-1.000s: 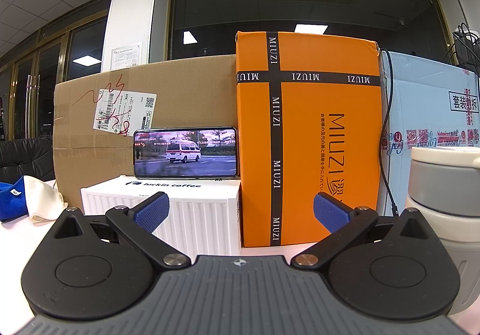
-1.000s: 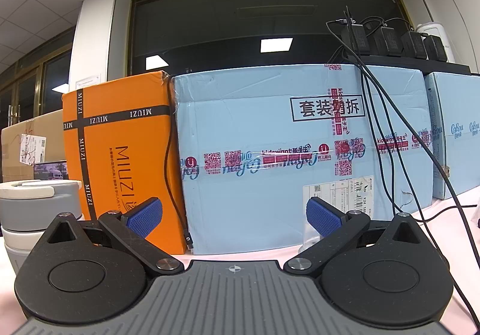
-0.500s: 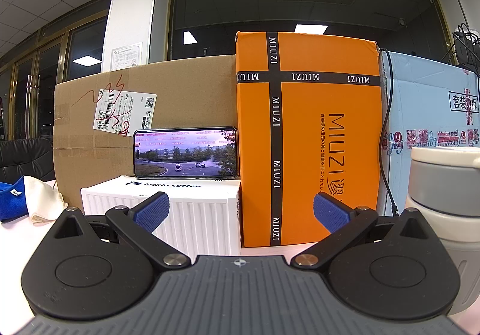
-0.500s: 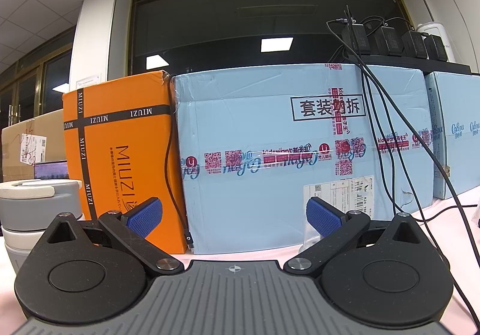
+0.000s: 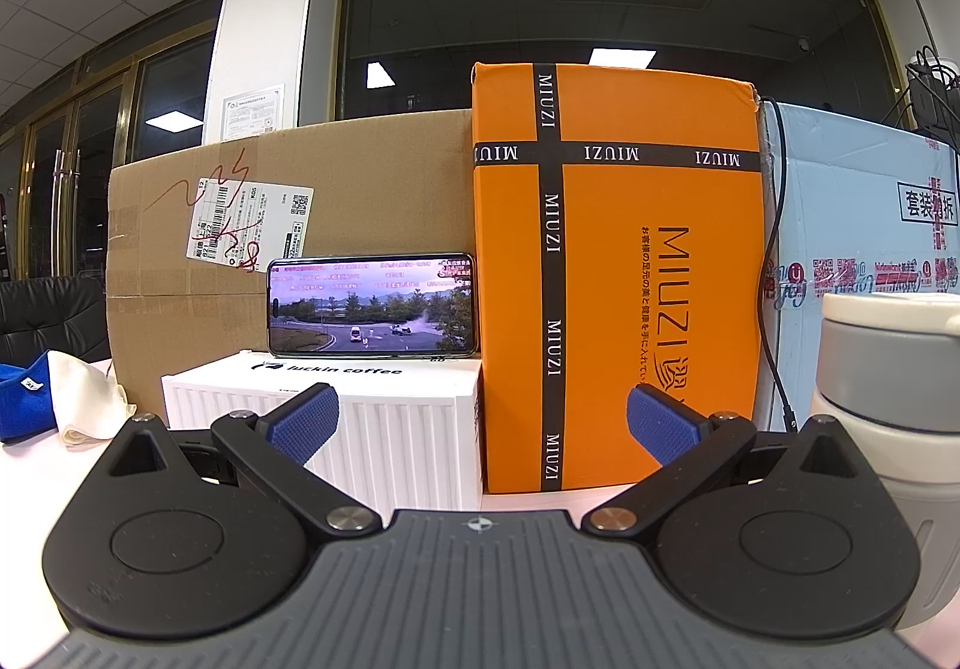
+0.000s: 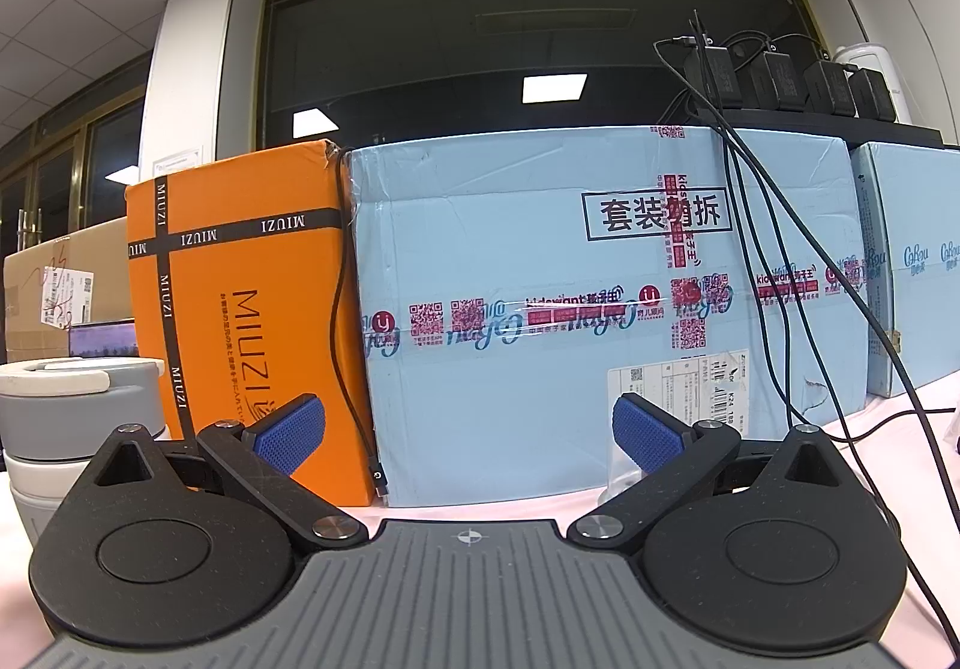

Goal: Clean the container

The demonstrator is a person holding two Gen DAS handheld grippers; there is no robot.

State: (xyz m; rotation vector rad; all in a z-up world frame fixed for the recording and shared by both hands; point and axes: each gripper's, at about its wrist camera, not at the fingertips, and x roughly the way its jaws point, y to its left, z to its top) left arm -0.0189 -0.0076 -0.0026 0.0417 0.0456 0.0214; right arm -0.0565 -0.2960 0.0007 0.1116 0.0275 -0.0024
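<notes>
Item: container (image 5: 888,369), grey body with white lid and pale lower section, upright on the bench (image 6: 888,429). It stands just right of the orange box (image 5: 612,273) in the left wrist view, and at the far left edge, left of that same box, in the right wrist view; so it sits between the two tools, untouched.

Left gripper (image 5: 480,423): jaws spread wide, nothing between the blue pads (image 5: 303,423); aimed at the orange box.

Right gripper (image 6: 468,438): jaws likewise released and empty; aimed at the light blue carton (image 6: 600,309) right of the orange box.

Change over the last second: none in either tool or in the container; both views hold the same framing. Only the video on the phone (image 5: 372,306), propped on the white coffee box (image 5: 324,405) left of the orange box, has moved on to another scene.

Assessment: task appears not begun. A blue and white cloth (image 5: 54,399) lies far left of the orange box, a likely wiping tool. Either gripper must turn toward the container before cleaning can start.
</notes>
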